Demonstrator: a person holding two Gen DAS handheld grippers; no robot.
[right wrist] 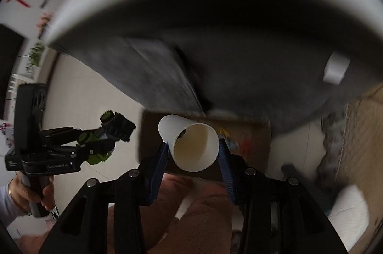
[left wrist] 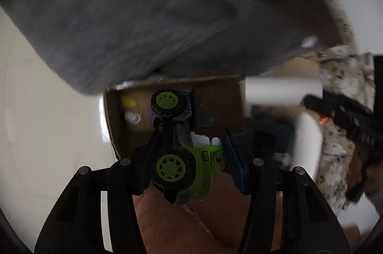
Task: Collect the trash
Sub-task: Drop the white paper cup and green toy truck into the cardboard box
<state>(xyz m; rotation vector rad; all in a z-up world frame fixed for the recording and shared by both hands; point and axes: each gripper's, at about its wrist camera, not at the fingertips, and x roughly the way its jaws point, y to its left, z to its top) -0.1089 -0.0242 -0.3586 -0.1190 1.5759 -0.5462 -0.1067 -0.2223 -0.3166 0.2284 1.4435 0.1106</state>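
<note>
At lower centre of the left wrist view, the left claw (left wrist: 189, 158) pinches a green and black plastic toy truck (left wrist: 182, 151) above an open brown cardboard box (left wrist: 227, 96). The right claw (right wrist: 194, 153) pinches a white paper cup (right wrist: 191, 146), mouth toward the camera, over the same box.

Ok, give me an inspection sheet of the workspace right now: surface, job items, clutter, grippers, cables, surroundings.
Surface: pale glossy floor; no worktop in view.
Job's things: white paper cup, on its side, mouth toward the camera; green toy truck, wheels facing the camera; open cardboard box below both, small items inside, blurred.
Clutter: white object on the grey cushion, too blurred to identify.
Grippers: left gripper shut on the truck; right gripper shut on the cup.
Cables: nothing seen.
Surroundings: grey sofa cushion; colourful blurred items on a wall behind.
</note>
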